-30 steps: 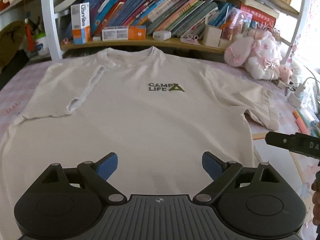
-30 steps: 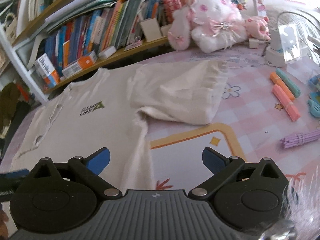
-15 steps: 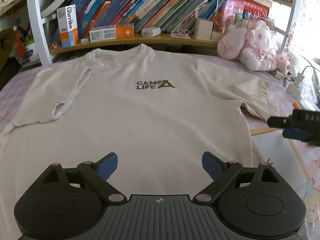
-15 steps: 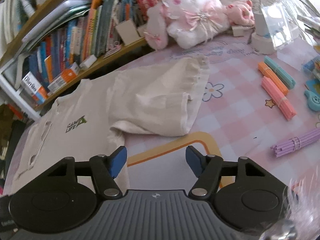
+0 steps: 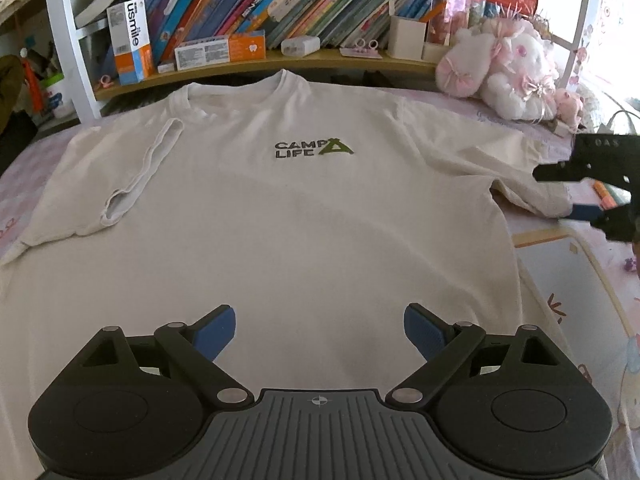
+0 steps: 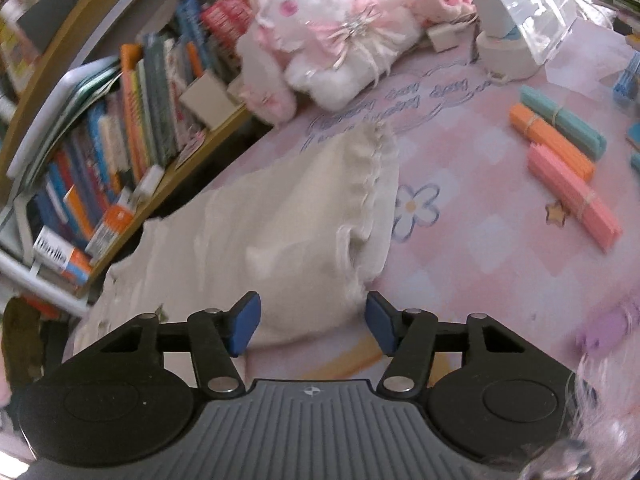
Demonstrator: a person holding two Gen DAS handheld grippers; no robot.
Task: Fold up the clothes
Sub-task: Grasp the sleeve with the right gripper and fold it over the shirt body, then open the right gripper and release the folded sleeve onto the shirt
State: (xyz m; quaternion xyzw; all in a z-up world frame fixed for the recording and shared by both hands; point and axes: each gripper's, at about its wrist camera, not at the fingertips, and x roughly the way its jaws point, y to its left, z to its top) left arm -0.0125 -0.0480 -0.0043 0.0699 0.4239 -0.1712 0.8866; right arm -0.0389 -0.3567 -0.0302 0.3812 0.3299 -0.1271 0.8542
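A cream T-shirt (image 5: 288,216) with a "CAMP LIFE" print lies face up and spread flat on the pink checked table cover. Its left sleeve (image 5: 100,184) is folded in over the body. My left gripper (image 5: 319,330) is open and empty above the shirt's lower middle. My right gripper (image 6: 312,326) is open, its fingers either side of the lower edge of the right sleeve (image 6: 304,224), not closed on it. It also shows in the left wrist view (image 5: 580,196) at the sleeve's tip.
A bookshelf (image 5: 280,12) full of books runs along the far edge. A pink and white plush toy (image 6: 332,36) sits at the back right. Bundles of coloured sticks (image 6: 560,160) and a white lamp base (image 6: 504,52) lie to the right of the sleeve.
My right gripper has moved forward to the right sleeve and narrowed its opening. My left gripper has drawn back a little and stayed open.
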